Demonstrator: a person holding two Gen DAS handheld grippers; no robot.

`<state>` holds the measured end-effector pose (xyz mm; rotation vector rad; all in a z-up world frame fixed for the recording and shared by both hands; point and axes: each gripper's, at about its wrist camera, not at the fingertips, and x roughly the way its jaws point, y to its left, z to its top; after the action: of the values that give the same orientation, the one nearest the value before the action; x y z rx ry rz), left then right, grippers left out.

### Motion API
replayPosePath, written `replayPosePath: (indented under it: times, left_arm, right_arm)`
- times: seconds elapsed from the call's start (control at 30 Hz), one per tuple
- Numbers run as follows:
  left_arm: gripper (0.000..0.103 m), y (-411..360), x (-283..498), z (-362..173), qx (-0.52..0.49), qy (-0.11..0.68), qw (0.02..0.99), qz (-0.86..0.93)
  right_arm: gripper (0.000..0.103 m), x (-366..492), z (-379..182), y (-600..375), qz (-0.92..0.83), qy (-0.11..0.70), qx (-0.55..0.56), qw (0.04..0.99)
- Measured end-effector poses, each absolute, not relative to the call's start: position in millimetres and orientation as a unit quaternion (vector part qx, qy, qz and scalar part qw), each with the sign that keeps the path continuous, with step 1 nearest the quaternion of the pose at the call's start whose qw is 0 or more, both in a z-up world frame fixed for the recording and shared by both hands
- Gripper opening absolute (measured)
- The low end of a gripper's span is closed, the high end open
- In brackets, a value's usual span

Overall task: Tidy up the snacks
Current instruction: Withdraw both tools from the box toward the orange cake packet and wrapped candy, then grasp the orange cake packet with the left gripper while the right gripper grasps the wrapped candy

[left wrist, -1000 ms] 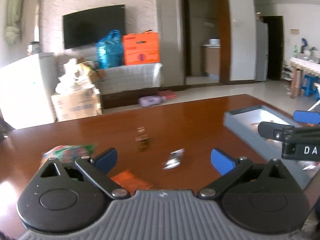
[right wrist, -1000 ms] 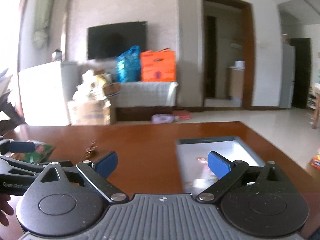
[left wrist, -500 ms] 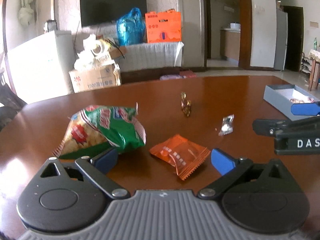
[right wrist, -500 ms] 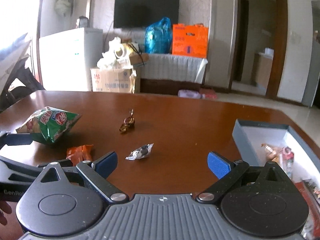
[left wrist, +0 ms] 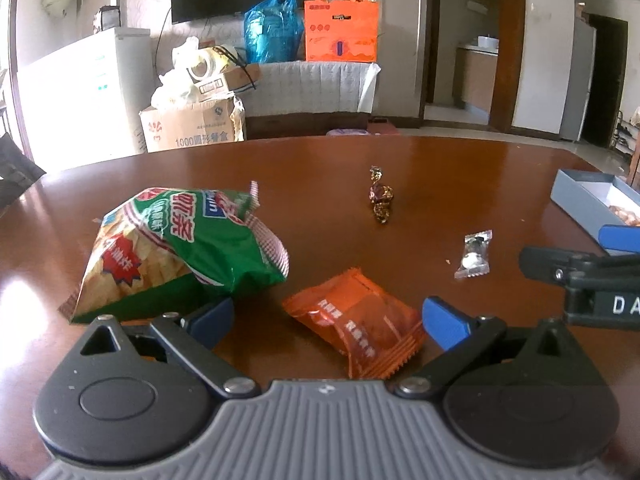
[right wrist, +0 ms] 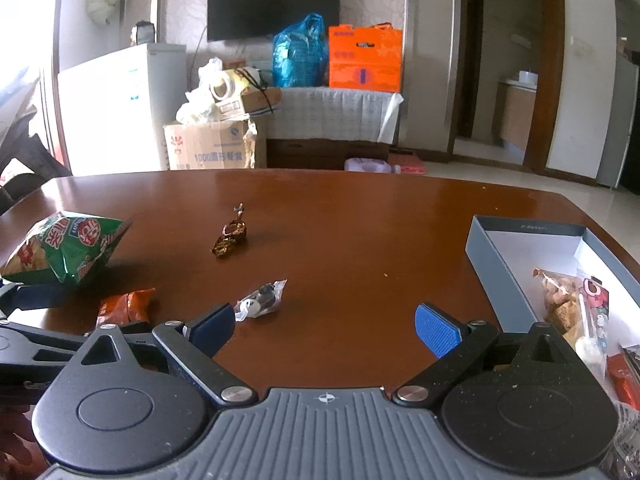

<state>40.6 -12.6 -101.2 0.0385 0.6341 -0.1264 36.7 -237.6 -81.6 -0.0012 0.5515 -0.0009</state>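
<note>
I am holding the left hand-held gripper (left wrist: 328, 318) low over the near part of the brown desk (left wrist: 440, 184), its two blue fingers spread wide and gripping nothing. An orange snack packet (left wrist: 354, 322) is lying flat on the desk right between those fingers, slightly nearer the right one. A green chip bag (left wrist: 180, 248) is resting puffed up just beyond the left finger, its lower corner close to the fingertip; I cannot tell whether they are touching. Farther out, toward the middle of the desk, a dark foil-wrapped candy (left wrist: 380, 196) is lying apart from the rest, and a small clear-wrapped candy (left wrist: 474, 254) is sitting to the right of the orange packet.

I am keeping the right hand-held gripper (right wrist: 324, 326) open too, empty, hovering over bare desk. The clear-wrapped candy is lying just beyond its left fingertip. An open grey box (right wrist: 496, 256) is standing near the desk's right edge, to the right of this gripper, with several wrapped snacks (right wrist: 568, 300) inside it.
</note>
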Motion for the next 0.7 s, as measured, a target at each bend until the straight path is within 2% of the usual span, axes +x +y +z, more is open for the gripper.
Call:
replayPosePath:
  times: [0.2, 0.7]
  left_arm:
    - [0.102, -22.6, 58.5, -108.8, 0.023, 0.343, 0.937, -0.060]
    - [0.102, 11.5, 60.6, -112.3, 0.020, 0.342, 0.938, -0.052]
  right_arm:
    - [0.098, 45.5, -83.2, -236.7, -0.003, 0.275, 0.003, 0.961]
    - [0.098, 78.0, -99.2, -211.1, 0.008, 0.305, -0.013, 0.952]
